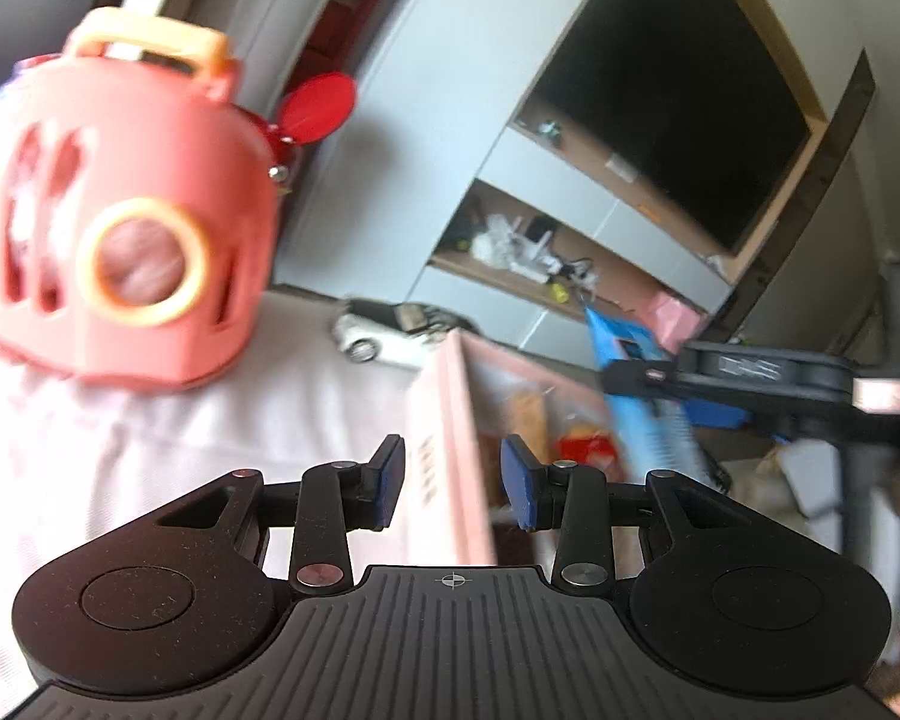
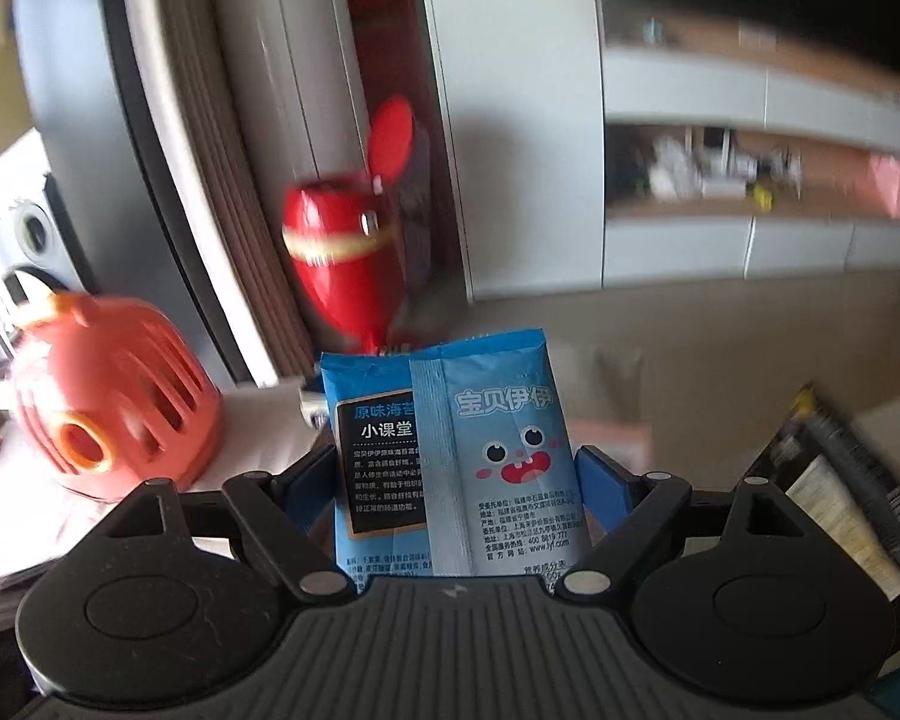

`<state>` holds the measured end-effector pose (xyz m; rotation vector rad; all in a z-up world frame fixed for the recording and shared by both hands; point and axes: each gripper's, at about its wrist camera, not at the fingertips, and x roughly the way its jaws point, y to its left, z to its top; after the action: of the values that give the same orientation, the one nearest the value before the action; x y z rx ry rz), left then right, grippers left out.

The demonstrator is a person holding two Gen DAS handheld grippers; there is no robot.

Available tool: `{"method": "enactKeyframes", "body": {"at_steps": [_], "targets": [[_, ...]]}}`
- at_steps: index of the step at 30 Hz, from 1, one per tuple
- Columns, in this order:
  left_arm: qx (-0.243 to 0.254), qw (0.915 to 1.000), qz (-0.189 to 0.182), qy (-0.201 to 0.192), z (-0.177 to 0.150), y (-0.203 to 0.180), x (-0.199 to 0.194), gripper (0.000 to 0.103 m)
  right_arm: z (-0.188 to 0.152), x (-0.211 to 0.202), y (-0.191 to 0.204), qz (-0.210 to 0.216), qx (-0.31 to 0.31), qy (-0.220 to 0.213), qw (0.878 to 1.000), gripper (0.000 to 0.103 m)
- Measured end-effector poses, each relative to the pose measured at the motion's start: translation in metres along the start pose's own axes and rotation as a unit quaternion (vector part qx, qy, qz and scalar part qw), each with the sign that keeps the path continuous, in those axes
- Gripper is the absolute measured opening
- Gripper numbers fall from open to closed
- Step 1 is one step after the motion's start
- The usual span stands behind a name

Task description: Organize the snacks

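Note:
My right gripper (image 2: 450, 474) is shut on a blue snack packet (image 2: 450, 450) with a cartoon face, held upright above the table. In the left wrist view the same packet (image 1: 630, 372) hangs from the right gripper (image 1: 642, 375) over a pink box (image 1: 444, 450) that holds several snack packs (image 1: 576, 426). My left gripper (image 1: 453, 480) is open and empty, its fingers on either side of the box's near wall.
A coral plastic basket (image 1: 126, 210) with a yellow ring stands on the white tablecloth (image 1: 210, 420) at the left, also in the right wrist view (image 2: 114, 390). A red toy (image 2: 342, 264) stands behind. A white toy car (image 1: 378, 336) lies beyond the box. A dark packet (image 2: 840, 504) lies at right.

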<state>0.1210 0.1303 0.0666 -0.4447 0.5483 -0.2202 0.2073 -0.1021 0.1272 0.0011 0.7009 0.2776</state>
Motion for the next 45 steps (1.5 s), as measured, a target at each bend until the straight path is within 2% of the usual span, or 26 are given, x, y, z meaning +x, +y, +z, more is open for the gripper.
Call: {"method": "enactKeyframes", "body": {"at_steps": [3, 8, 11, 13, 18, 21, 25, 27, 30, 35, 38, 40, 42, 45], "targets": [[0.003, 1.0, 0.002, 0.008, -0.007, 0.012, -0.005, 0.04, -0.005, 0.018, 0.008, -0.003, -0.008, 0.017, 1.0, 0.085], [-0.002, 0.9999, -0.015, 0.005, -0.016, 0.016, -0.01, 0.04, -0.011, 0.009, 0.001, 0.014, 0.002, 0.021, 1.0, 0.086], [0.008, 0.9996, -0.026, 0.008, -0.021, 0.01, -0.007, 0.04, -0.016, 0.015, 0.0, 0.021, -0.018, 0.072, 0.997, 0.087], [0.014, 0.9995, -0.026, 0.012, -0.025, 0.005, -0.005, 0.04, -0.022, 0.017, 0.001, 0.02, -0.033, 0.087, 0.995, 0.087], [0.031, 0.9992, -0.019, 0.017, -0.031, -0.002, -0.01, 0.04, -0.025, 0.018, -0.01, 0.026, 0.0, 0.069, 0.997, 0.087], [0.052, 0.9986, -0.01, 0.01, -0.035, -0.008, -0.018, 0.04, -0.024, 0.011, -0.012, 0.009, -0.017, 0.023, 1.0, 0.087], [0.077, 0.997, 0.002, 0.006, -0.047, -0.018, -0.03, 0.04, -0.036, -0.02, -0.019, 0.024, -0.033, -0.039, 0.998, 0.087], [0.094, 0.9952, 0.018, 0.02, -0.056, -0.023, -0.033, 0.04, -0.047, -0.036, -0.026, 0.034, -0.023, -0.058, 0.997, 0.087], [0.125, 0.9894, 0.053, 0.052, -0.075, -0.032, -0.034, 0.04, -0.076, -0.059, -0.028, 0.041, -0.024, -0.056, 0.997, 0.087], [0.148, 0.9806, 0.109, 0.067, -0.111, -0.042, -0.048, 0.04, -0.14, -0.08, -0.021, 0.006, -0.032, -0.042, 0.999, 0.087], [0.145, 0.9781, 0.131, 0.073, -0.132, -0.047, -0.05, 0.041, -0.173, -0.076, -0.017, -0.008, -0.021, -0.009, 1.0, 0.087], [0.158, 0.975, 0.144, 0.058, -0.143, -0.053, -0.05, 0.042, -0.187, -0.067, -0.017, -0.009, -0.014, 0.018, 1.0, 0.087], [0.165, 0.973, 0.152, 0.054, -0.147, -0.058, -0.046, 0.047, -0.196, -0.061, -0.014, -0.018, -0.012, 0.03, 0.999, 0.087], [0.17, 0.9723, 0.152, 0.05, -0.149, -0.066, -0.038, 0.056, -0.203, -0.06, -0.006, -0.044, -0.027, 0.019, 0.999, 0.089]]}}
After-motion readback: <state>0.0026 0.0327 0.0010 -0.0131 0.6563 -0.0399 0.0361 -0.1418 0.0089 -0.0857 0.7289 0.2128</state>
